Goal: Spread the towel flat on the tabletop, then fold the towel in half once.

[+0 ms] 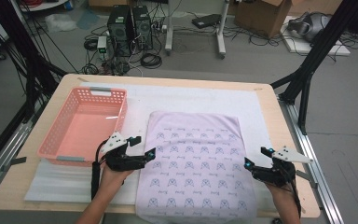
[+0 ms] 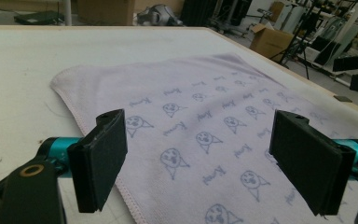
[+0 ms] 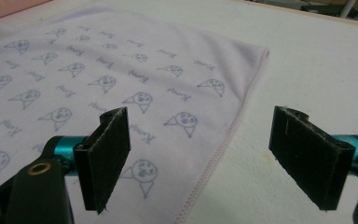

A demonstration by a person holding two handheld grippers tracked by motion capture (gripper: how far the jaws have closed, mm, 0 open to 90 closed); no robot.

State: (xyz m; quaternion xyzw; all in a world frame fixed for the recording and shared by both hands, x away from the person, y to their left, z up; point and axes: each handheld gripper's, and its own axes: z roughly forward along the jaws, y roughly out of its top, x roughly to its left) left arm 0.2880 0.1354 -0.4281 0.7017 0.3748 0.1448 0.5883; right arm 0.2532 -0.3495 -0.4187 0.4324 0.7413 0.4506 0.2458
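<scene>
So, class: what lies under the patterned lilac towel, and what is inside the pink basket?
Under the towel lies a white mat on the wooden table; whatever the cloth covers cannot be seen. The basket looks empty, its pink floor bare.

One printed cloth [image 1: 196,158] lies on one white mat [image 1: 261,105] on one wooden table [image 1: 289,140]. One pink basket [image 1: 56,135] sits beside it. Two grippers are in view, the left [image 1: 142,147] and the right [image 1: 256,157]. Two computer towers [image 1: 130,25] stand on the floor.
</scene>
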